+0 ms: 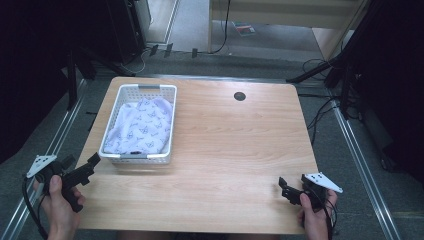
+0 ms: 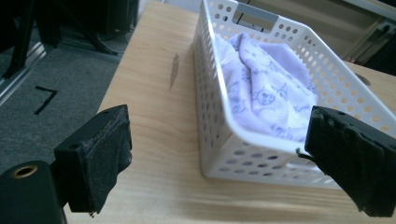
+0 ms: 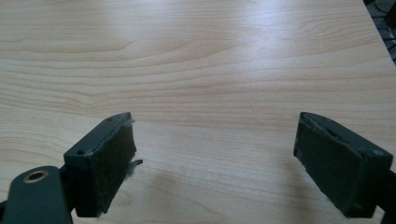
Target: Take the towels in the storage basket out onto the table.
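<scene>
Nearest to me, at the near edge of the pale wood-grain counter [image 1: 225,150], the person holds a black two-jaw tool in each hand. The right gripper [image 1: 286,189] sits low over bare wood at the near right corner, its padded fingers [image 3: 105,163] spread wide with nothing between them. The left gripper [image 1: 93,161] hangs at the near left corner, aimed at the near left corner of the basket and just beside it; its fingers [image 2: 100,156] are likewise apart and empty. A little farther in, on the left half of the counter, stands a white perforated plastic basket [image 1: 167,131] with slotted handles at its near and far ends. Inside it lies a crumpled lilac cloth with a small dark printed pattern [image 1: 142,127], heaped highest toward the far right of the basket and touching its walls. I'd judge that cloth light, soft and limp: it should drape and sag once lifted, and it won't slip from the felt-like pads, though a shallow pinch might catch only one layer. The raised fold near the middle [image 2: 261,88] looks like the best place to take hold, clear of the basket wall. The basket itself seems light enough to slide or tip if the cloth snags. Beyond it, a small dark round grommet [image 1: 239,96] marks the far side of the counter.
</scene>
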